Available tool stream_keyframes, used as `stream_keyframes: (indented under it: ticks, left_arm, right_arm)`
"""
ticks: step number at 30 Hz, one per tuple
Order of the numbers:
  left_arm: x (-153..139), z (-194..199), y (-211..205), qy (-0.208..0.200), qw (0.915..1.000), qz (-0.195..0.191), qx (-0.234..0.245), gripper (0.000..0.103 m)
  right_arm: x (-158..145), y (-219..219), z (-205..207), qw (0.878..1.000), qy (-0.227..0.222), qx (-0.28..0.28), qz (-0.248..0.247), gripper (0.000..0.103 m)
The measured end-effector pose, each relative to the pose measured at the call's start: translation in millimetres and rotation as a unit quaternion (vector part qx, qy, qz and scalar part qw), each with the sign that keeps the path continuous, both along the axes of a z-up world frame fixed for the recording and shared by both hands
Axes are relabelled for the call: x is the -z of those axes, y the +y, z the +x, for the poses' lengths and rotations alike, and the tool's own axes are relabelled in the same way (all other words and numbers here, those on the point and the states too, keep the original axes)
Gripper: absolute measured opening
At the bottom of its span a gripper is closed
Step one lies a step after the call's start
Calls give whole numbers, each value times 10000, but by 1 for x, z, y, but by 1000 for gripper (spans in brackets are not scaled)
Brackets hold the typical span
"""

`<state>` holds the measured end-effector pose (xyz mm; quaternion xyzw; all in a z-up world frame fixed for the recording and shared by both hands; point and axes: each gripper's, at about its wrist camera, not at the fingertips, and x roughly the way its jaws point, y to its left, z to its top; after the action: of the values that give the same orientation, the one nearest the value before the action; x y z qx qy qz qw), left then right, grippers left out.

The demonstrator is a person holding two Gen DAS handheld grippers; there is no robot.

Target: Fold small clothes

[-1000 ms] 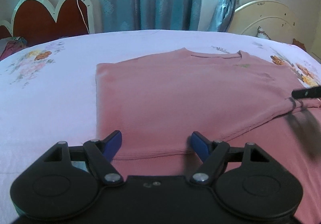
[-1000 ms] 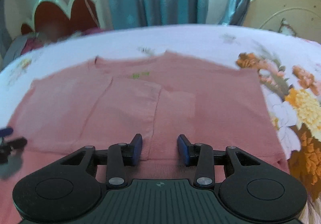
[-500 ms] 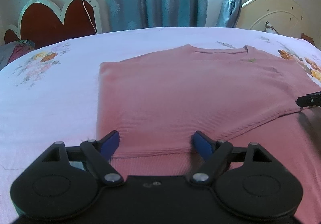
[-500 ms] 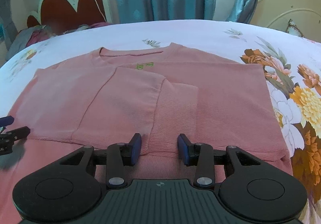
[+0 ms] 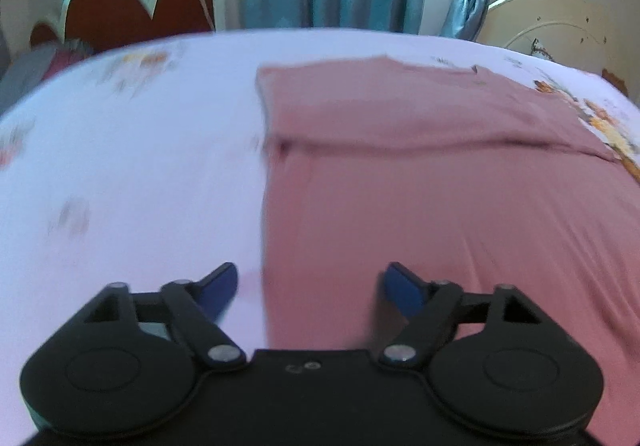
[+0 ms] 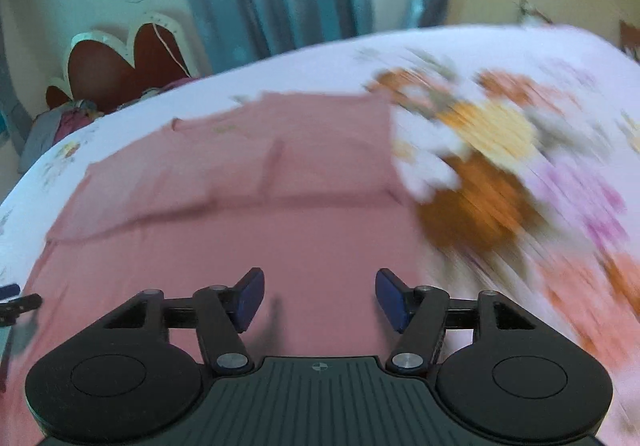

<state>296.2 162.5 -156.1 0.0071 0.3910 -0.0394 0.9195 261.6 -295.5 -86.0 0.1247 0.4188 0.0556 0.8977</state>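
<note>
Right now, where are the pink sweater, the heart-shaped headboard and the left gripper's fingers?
pink sweater point(image 5: 440, 206): left wrist view, middle of the flat body.
heart-shaped headboard point(image 5: 120, 12): left wrist view, red panel.
left gripper's fingers point(image 5: 218, 286): left wrist view, blue pad of the left-hand finger.

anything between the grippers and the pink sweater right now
Nothing visible. The pink sweater lies bare on the bedsheet; the left gripper, closing, and right gripper, opening, are over it with nothing between their jaws.
</note>
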Motion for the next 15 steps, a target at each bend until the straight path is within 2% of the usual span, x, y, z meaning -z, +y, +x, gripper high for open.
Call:
stream_keyframes:
  ticks: [4,7,8,10,15]
  left_arm:
    - [-3,-42,18,64,9988,-482,-89,71]
    - [-3,-64,24,148,9951,-968,-102,65]
    - [-2,-72,26,198,9924,-1206,-110,61]
    - [0,-86,29,213,9860,-1646,-164,61]
    - [9,-116,38,249,9647,-2604,-314,61]
  right_arm:
    - [8,-37,-59,9987,294,142,384,60]
    - [17,-54,-92,9946,496,270,876,45]
    - [20,-58,-101,9920,523,314,1107,41]
    - [24,-64,-117,9864,543,385,1501,40]
    - [27,-61,-145,9771,606,144,2034,40]
